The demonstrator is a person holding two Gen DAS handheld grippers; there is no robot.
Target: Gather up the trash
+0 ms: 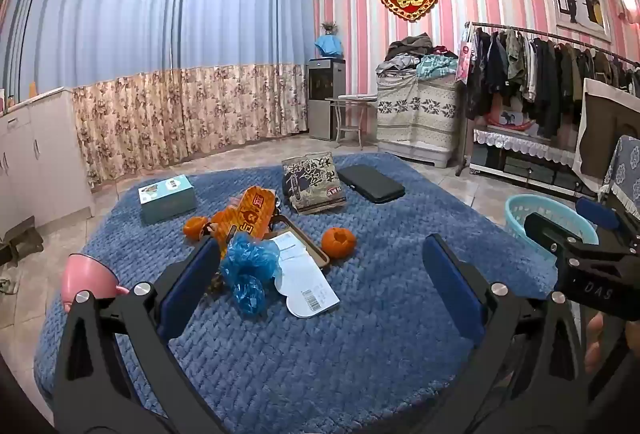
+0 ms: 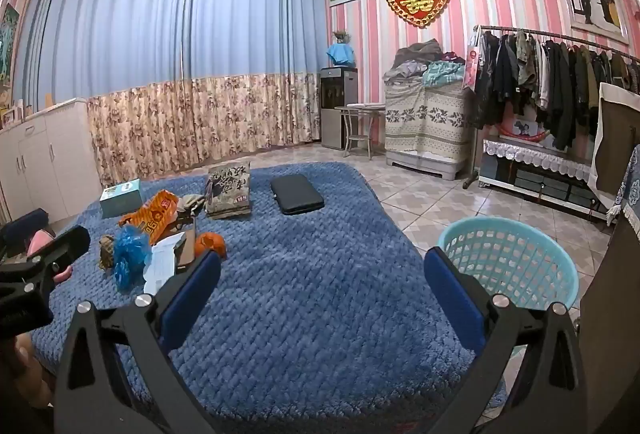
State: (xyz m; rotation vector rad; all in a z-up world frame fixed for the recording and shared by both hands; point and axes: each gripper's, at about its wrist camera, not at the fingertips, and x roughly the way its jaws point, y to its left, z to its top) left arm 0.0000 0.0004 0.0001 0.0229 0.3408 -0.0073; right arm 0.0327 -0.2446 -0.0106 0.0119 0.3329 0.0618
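Trash lies on the blue blanket [image 1: 280, 334]: a crumpled blue plastic bag [image 1: 246, 268], white paper with a barcode [image 1: 308, 284], an orange snack wrapper [image 1: 250, 211] and orange peels [image 1: 338, 242]. My left gripper [image 1: 322, 266] hovers just short of this heap, open, nothing between its blue pads. In the right wrist view the same blue bag [image 2: 130, 258], wrapper [image 2: 154, 220] and peel [image 2: 210, 244] sit at the left. My right gripper [image 2: 322, 274] is open over bare blanket, with the turquoise basket [image 2: 516, 258] just right of it.
A teal box [image 1: 166, 197], a dark printed packet [image 1: 314, 183] and a black flat case [image 1: 370, 182] lie farther back on the blanket. A pink cup [image 1: 82, 280] sits at the left edge. White cabinets, curtains and a clothes rack [image 1: 540, 73] surround the tiled floor.
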